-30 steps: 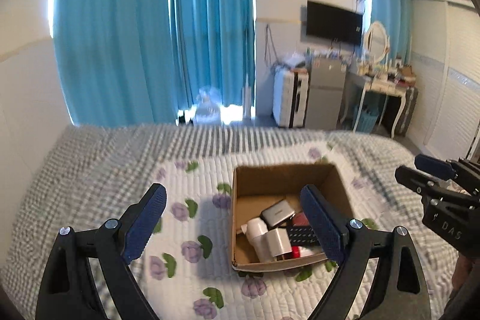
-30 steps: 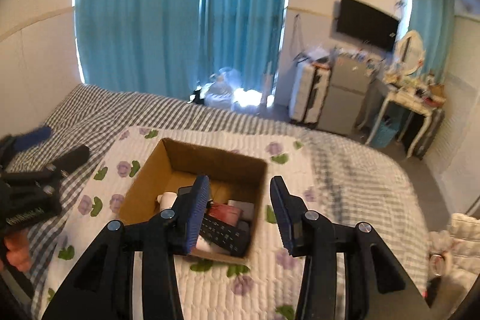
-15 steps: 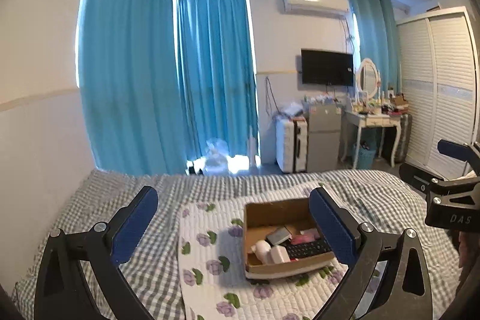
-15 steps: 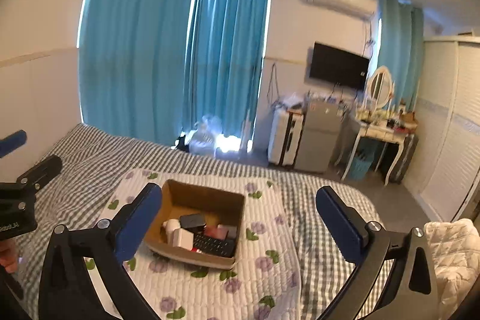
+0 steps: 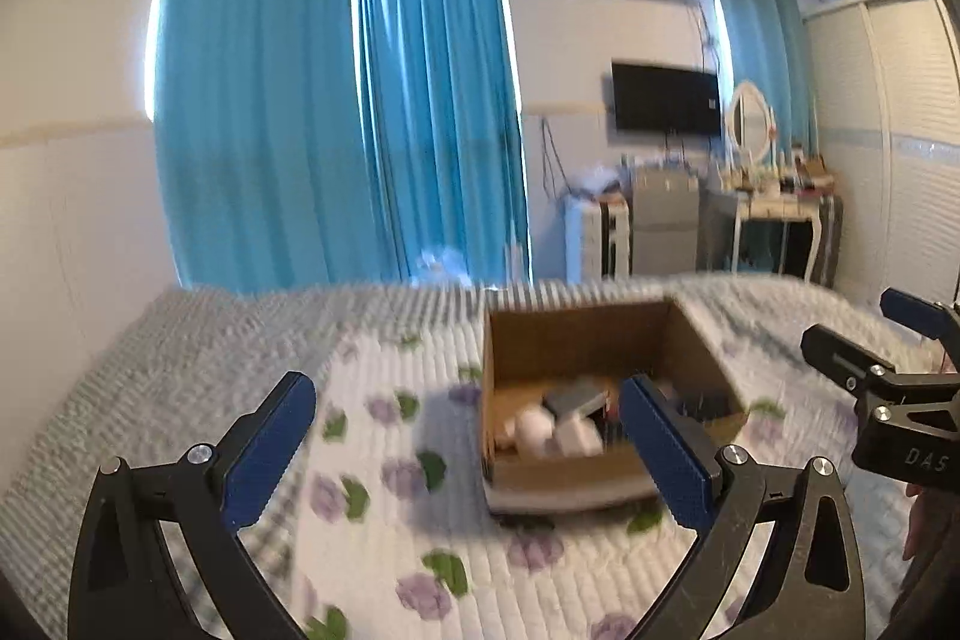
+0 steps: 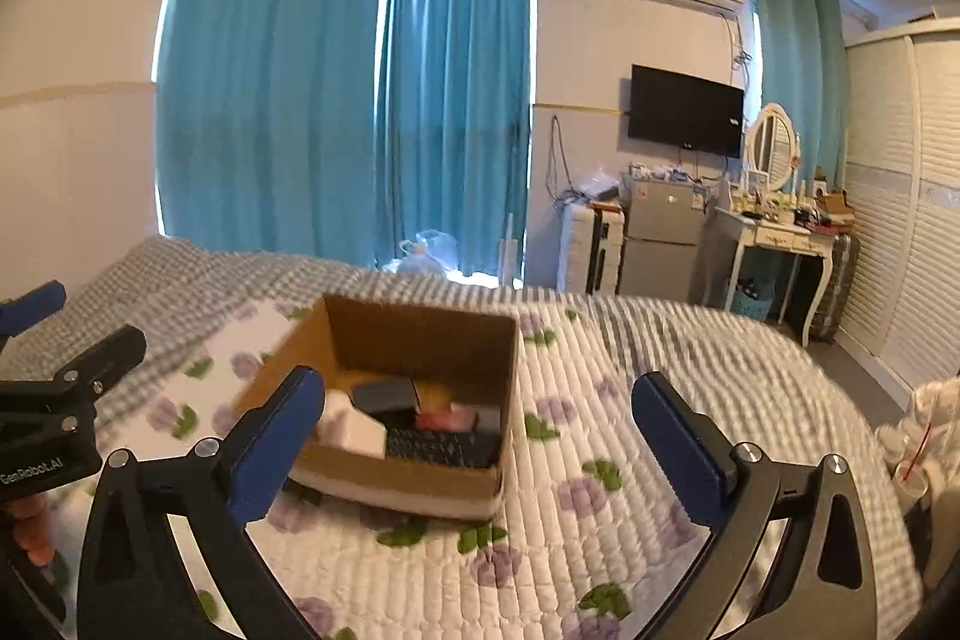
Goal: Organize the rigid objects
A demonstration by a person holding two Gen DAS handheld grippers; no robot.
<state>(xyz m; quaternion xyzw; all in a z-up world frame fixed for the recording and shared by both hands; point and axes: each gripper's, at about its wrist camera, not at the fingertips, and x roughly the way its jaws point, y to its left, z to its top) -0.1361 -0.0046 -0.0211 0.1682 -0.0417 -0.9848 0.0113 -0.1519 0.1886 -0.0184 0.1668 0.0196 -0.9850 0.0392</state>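
Note:
An open cardboard box [image 5: 576,340] [image 6: 420,334] stands on the floral quilt. Inside lie a black remote [image 6: 438,448], white chargers [image 6: 354,430] [image 5: 576,436], a dark grey block [image 6: 384,394] and a red item [image 6: 447,418]. My left gripper [image 5: 474,454] is open and empty, held above the quilt in front of the box. My right gripper [image 6: 480,442] is open and empty, held in front of the box. Each gripper shows at the edge of the other's view, the right one [image 5: 888,400] and the left one [image 6: 54,388].
The white floral quilt [image 6: 600,508] lies on a grey checked bedspread [image 5: 180,340]. Beyond the bed are blue curtains [image 6: 360,100], a small fridge [image 6: 660,232], a white dressing table [image 6: 780,232] and a wardrobe [image 6: 906,196].
Both grippers have dropped and come closer to the box after rising away from it. The right gripper's jaws, narrow one second ago, have been wide open since half a second ago.

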